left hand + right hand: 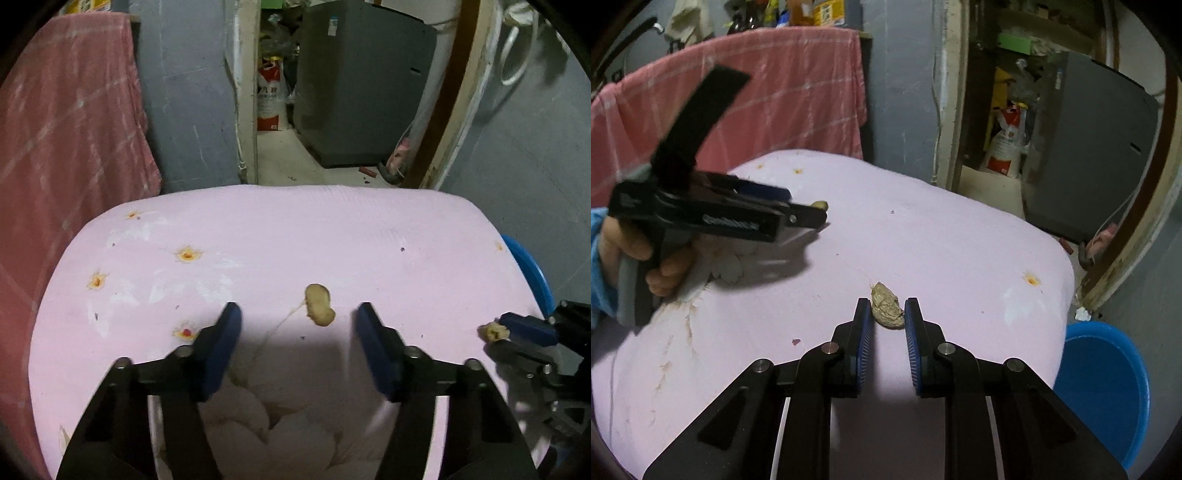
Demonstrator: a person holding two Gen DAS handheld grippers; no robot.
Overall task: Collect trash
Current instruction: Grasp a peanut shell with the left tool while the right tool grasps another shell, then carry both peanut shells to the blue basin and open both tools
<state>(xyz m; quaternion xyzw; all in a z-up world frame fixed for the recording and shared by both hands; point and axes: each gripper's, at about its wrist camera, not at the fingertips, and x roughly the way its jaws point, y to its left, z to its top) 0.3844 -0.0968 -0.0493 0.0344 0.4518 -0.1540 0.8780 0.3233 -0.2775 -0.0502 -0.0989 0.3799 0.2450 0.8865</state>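
Two pieces of trash lie on the pink-covered table (332, 229) (942, 240), both dry, tan husks. The first husk (319, 304) (820, 204) sits out in the middle of the table, a thin strand trailing from it, just ahead of the left claw (297, 325) (812, 214). That claw hangs wide, one finger off to each side of the husk, touching neither. The second husk (886, 310) (493, 331) lies close to the table's right edge, between the tips of the right claw (888, 314) (517, 328). This claw is drawn narrow, with its blue pads hard up against the husk's sides. I cannot tell whether it is actually pinching it.

Under the left claw, toward the near edge, a crumpled white tissue (258, 417) (727, 266) rests on the cover. Five orange spots (188, 254) mark the cloth, four on the left half and one at the right edge.

The far half of the table is open between the husks and the far edge. Off the right edge, lower down, stands one blue basin (1108, 387) (535, 273), close beside the second husk's corner. A pink checked towel (66, 129) (775, 92) hangs along the left side. Beyond the far edge a doorway shows one grey washing machine (362, 81) (1089, 147) and one red-and-white sack (271, 96) (1004, 144).
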